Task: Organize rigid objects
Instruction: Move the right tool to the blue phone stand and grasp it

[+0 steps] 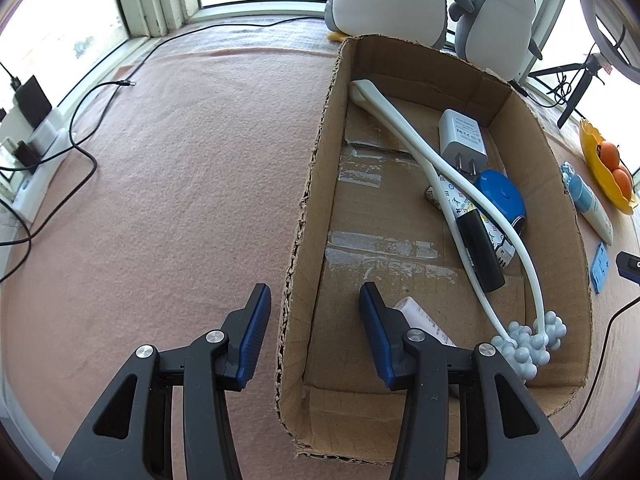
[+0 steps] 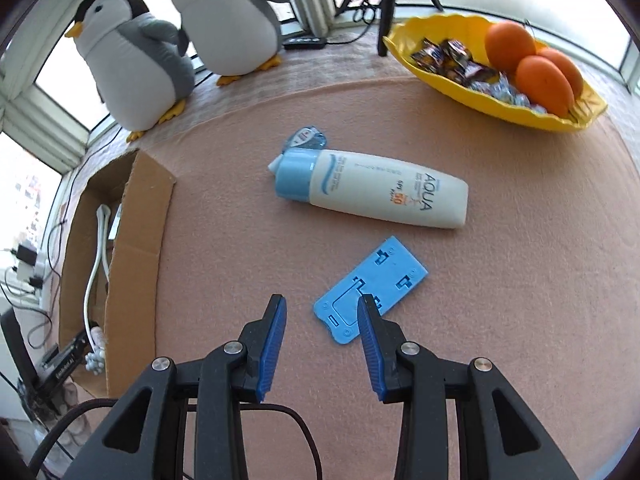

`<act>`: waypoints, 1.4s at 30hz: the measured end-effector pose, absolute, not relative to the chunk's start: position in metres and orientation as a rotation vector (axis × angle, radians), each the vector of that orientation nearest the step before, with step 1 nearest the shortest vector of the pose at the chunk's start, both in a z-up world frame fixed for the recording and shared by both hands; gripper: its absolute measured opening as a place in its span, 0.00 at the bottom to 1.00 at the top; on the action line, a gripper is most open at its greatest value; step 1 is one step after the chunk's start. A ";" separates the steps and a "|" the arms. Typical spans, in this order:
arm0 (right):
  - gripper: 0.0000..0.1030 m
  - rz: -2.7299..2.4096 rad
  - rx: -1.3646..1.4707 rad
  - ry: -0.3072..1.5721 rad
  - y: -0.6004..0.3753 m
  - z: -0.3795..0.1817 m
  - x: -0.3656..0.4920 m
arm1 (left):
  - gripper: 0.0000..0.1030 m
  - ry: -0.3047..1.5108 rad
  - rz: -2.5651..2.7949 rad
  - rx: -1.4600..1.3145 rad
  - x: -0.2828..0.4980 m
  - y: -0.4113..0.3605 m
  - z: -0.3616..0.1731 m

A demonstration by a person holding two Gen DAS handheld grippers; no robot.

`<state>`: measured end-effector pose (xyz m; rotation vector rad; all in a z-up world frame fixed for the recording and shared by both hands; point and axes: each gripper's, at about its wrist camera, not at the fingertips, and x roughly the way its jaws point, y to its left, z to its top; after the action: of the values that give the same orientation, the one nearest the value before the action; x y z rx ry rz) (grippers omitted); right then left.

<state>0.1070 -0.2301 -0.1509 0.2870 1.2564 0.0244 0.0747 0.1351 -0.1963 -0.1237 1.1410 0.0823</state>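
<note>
Pink felt covers the surface (image 2: 520, 280) by a bright window, where two plush penguins (image 2: 136, 60) sit along the sill beside a yellow bowl (image 2: 496, 100) of oranges and wrapped sweets.

A cardboard box (image 1: 316, 184) with its top cut away lies on the felt and serves as the collecting place. It already holds a long pale massager (image 1: 404, 132) with knobbly heads, a white charger (image 1: 462, 136), a blue round case (image 1: 504, 196), a black stick-shaped item (image 1: 480, 252) and a white tube (image 1: 420, 316) near the front wall.

The left gripper (image 1: 314, 300) straddles the box's near side wall, one finger outside and one inside. Its jaws appear to press on the cardboard, probably to steady the box while things are dropped in, though contact on the wall is hard to confirm.

Two things remain out on the felt to the right of the box: a white sunscreen bottle (image 2: 384, 196) with a light blue cap, lying on its side, and a flat blue plastic plate (image 2: 372, 284) just beside it. The right gripper (image 2: 322, 312) hangs low over the near end of the plate with its jaws apart and nothing between them; one finger overlaps the plate's edge. The plate looks like the next pick. Being thin and flat, it may need to be pinched across an edge.
</note>
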 end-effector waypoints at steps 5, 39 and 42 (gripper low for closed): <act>0.32 -0.012 0.381 1.290 -0.243 -0.165 0.111 | 0.44 1.141 0.082 -0.125 0.075 0.135 -0.196; 0.51 -0.094 0.156 1.427 -0.215 -0.195 0.160 | 0.44 1.137 0.076 -0.139 0.074 0.138 -0.196; 0.48 -0.086 0.093 1.424 -0.209 -0.196 0.162 | 0.44 1.136 0.075 -0.145 0.074 0.139 -0.196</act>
<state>0.1622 -0.2089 -0.1961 0.0929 1.4236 -0.0858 0.0739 0.1390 -0.1960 -0.1446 1.1364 0.0747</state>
